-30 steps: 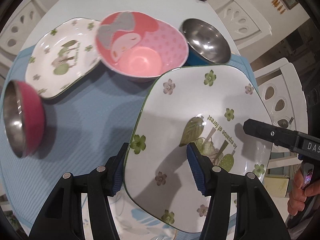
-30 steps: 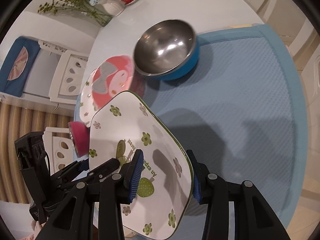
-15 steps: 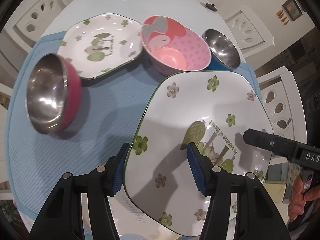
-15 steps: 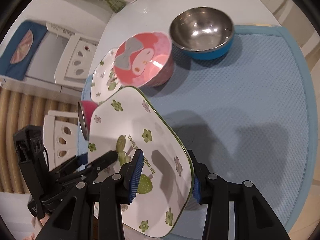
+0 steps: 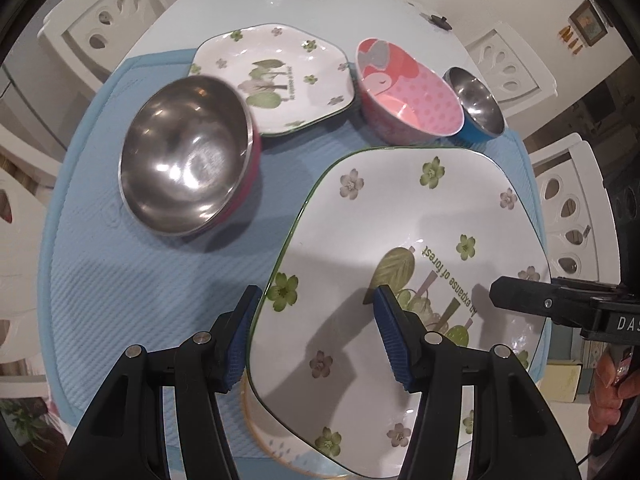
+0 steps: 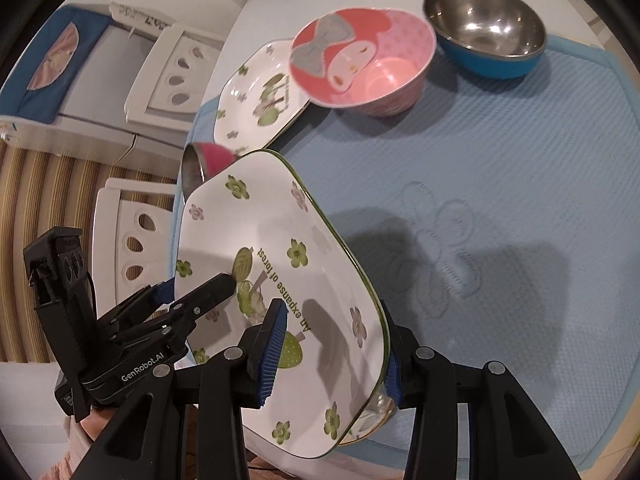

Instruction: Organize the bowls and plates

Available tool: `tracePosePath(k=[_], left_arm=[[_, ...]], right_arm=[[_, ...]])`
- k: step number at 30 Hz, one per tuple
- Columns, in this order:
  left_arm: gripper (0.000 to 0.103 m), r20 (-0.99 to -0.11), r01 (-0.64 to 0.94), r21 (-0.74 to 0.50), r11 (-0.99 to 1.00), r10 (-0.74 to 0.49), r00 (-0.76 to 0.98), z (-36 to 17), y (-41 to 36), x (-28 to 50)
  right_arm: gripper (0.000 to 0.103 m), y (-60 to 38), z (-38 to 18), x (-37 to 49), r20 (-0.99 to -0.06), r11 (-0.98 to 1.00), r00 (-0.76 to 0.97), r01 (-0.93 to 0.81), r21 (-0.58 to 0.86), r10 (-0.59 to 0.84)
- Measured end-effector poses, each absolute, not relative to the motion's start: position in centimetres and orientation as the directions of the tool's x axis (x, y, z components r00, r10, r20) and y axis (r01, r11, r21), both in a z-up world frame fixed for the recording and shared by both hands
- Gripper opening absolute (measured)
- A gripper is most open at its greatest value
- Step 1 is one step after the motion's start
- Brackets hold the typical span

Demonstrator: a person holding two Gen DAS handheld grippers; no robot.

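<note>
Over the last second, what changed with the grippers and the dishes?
Both grippers, left gripper and right gripper, stayed clamped on the large floral plate, carrying it over the blue mat so the table dishes swung rightward in the left view. The pink steel bowl, small floral plate and cartoon bowl kept their arrangement.

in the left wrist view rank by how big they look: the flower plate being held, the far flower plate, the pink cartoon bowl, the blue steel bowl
1. Held flower plate, though nearness to the camera inflates it.
2. Far flower plate.
3. Pink cartoon bowl.
4. Blue steel bowl, seen edge-on, so its true size is unsure.
</note>
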State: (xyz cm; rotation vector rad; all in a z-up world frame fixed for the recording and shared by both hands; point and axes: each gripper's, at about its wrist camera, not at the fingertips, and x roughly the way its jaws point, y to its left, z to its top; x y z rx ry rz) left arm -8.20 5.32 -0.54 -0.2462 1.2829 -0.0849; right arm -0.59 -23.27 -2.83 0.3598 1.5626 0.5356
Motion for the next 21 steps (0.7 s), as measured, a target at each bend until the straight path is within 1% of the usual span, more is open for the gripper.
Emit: tracePosePath(k=[10,21], left_arm=[[0.054,-0.942,-0.051,-0.235,0.971,-0.214,0.258,-1.6,7.0,-10.0],[0.054,-0.950,-0.017,-0.238,0.971,-0.229,0.212,-3.1,6.6,-11.7]], right_arm=[[0.042,-21.4,-3.9,-2.6,-0.843,0.841,-0.094,-0.071,0.537,0.530],[0.042,-21.4,-5.6,-4.8,-0.840,0.844,-0.114,-0.012,0.536,0.531]])
